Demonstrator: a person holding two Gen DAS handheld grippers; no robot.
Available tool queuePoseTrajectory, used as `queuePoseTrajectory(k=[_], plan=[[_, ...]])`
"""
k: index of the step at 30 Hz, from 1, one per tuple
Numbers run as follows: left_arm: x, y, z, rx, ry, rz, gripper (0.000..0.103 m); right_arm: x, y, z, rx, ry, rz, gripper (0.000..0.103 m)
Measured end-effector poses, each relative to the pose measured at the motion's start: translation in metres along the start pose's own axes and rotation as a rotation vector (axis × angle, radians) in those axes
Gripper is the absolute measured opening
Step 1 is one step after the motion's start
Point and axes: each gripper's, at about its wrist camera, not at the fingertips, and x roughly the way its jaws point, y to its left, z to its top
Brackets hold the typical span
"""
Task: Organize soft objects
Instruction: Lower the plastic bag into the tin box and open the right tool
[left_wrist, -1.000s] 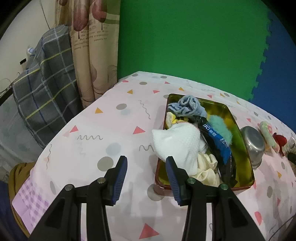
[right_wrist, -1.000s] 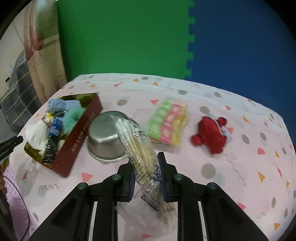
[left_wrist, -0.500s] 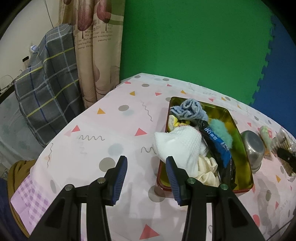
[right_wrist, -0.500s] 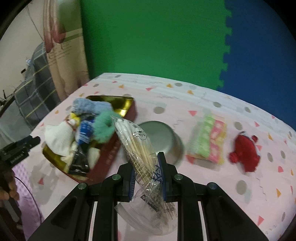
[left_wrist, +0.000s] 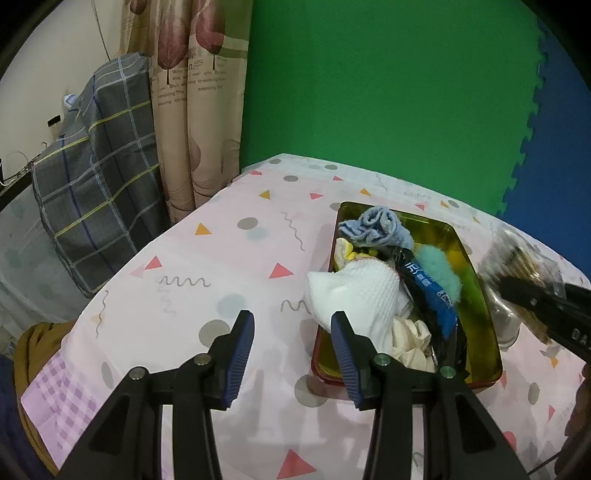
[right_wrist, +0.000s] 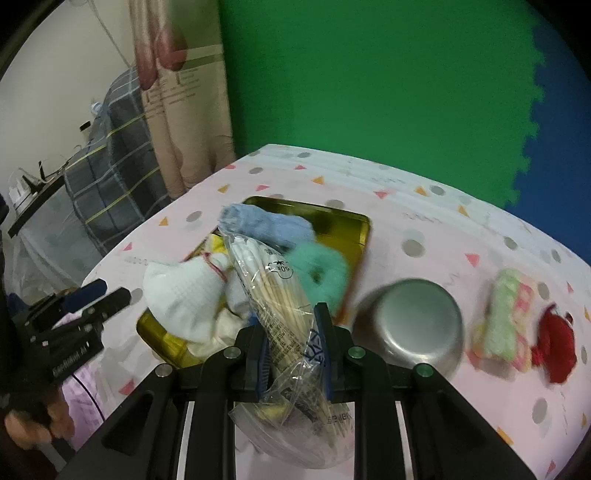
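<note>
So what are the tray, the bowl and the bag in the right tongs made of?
Tray: likely tin, glossy gold inside with reflections, red outside.
Bowl: probably steel, dull brushed grey sheen.
Bag: thin clear plastic, crinkled and shiny, sticks showing through.

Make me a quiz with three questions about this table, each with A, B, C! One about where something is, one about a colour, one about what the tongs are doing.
1. Where is the white cloth?
A. in the tin tray, hanging over its edge
B. inside the metal bowl
C. on the floor

2. What colour is the fluffy ball in the tray?
A. red
B. mint green
C. black

3. What are the right tongs doing?
A. standing open and empty
B. squeezing the metal bowl
C. clamped on a clear bag of cotton swabs

Answers:
1 A: it drapes over the tray's rim.
2 B: it looks mint green in both views.
3 C: the bag sits pinched between the pads; the left tongs are the open, empty ones.
</note>
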Motion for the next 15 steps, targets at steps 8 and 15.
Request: queuePoseTrajectory(k=[8,15], plan=[[-0.001,0.007,0.000,-0.031,-0.005,0.018,0.044,0.034,0.020,0.016,-0.011,0.025,0.027,0.020],[-0.003,0.005,0.000,-0.014,-0.025,0.059,0.044,0.053,0.025,0.023,-0.005,0.041,0.020,0.020]])
